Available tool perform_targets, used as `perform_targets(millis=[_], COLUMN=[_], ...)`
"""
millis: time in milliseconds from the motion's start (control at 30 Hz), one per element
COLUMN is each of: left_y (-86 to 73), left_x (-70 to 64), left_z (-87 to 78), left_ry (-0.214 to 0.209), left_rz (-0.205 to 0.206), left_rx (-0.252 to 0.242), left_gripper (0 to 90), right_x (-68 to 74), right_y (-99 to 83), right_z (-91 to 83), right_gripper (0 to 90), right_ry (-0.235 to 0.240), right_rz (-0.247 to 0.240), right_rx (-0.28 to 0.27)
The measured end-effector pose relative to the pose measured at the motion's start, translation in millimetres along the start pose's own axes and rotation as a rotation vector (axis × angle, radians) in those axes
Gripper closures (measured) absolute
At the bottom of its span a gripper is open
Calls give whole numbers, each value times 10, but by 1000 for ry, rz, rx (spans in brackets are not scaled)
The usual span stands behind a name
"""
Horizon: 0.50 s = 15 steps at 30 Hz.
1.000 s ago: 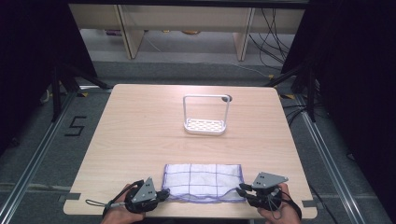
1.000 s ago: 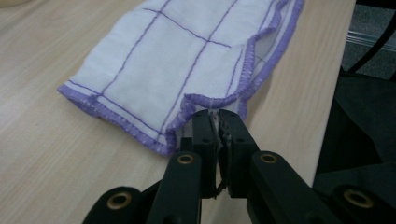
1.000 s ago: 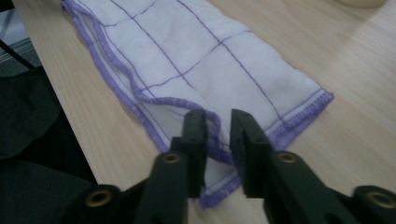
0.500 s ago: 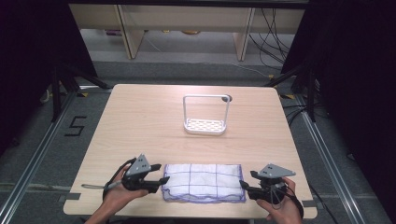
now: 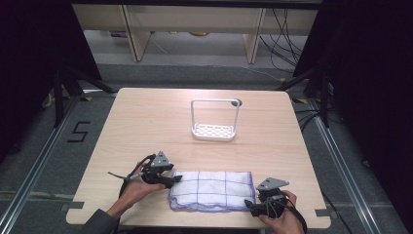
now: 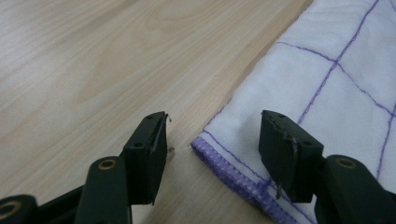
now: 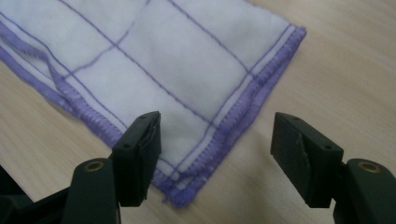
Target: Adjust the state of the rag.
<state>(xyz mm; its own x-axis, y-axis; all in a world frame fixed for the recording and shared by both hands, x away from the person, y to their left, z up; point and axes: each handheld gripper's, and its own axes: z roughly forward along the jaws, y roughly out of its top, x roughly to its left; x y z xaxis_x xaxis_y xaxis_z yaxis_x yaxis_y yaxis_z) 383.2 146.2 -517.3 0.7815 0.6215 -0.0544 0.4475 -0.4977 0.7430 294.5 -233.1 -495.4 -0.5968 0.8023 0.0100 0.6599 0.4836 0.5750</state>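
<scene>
A white cloth (image 5: 212, 190) with purple grid lines and a purple hem lies flat near the table's front edge. My left gripper (image 5: 173, 179) is at the cloth's left end. In the left gripper view it (image 6: 215, 123) stands open, a cloth (image 6: 327, 84) corner lying between the jaws, one jaw over bare wood and the other over fabric. My right gripper (image 5: 250, 208) sits at the cloth's near right corner. In the right gripper view it (image 7: 217, 120) is open, straddling the folded cloth's (image 7: 177, 60) hemmed corner. Neither gripper holds anything.
A white wire rack (image 5: 215, 119) with a perforated base stands upright at the table's middle, beyond the cloth. The light wood table (image 5: 146, 122) stretches bare around it. Dark floor, frame legs and cables surround the table.
My left gripper has moved away from the table's front edge, up along the cloth's left end. My right gripper has shifted slightly toward the cloth's near right corner. The cloth stays in place.
</scene>
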Motion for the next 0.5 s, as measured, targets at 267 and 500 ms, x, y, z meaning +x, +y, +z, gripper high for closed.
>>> perform_targets(millis=[267, 500], left_y=[-37, -48], left_x=[-26, -48], left_z=[-32, -58], left_ry=[7, -6], left_rz=[9, 31], left_rx=[5, 14], left_gripper=[420, 425], right_x=[-19, 44], right_y=[-23, -8], right_z=[-2, -18], right_gripper=[347, 378], right_ry=[-17, 39], right_rz=[-15, 17], right_rx=[2, 3])
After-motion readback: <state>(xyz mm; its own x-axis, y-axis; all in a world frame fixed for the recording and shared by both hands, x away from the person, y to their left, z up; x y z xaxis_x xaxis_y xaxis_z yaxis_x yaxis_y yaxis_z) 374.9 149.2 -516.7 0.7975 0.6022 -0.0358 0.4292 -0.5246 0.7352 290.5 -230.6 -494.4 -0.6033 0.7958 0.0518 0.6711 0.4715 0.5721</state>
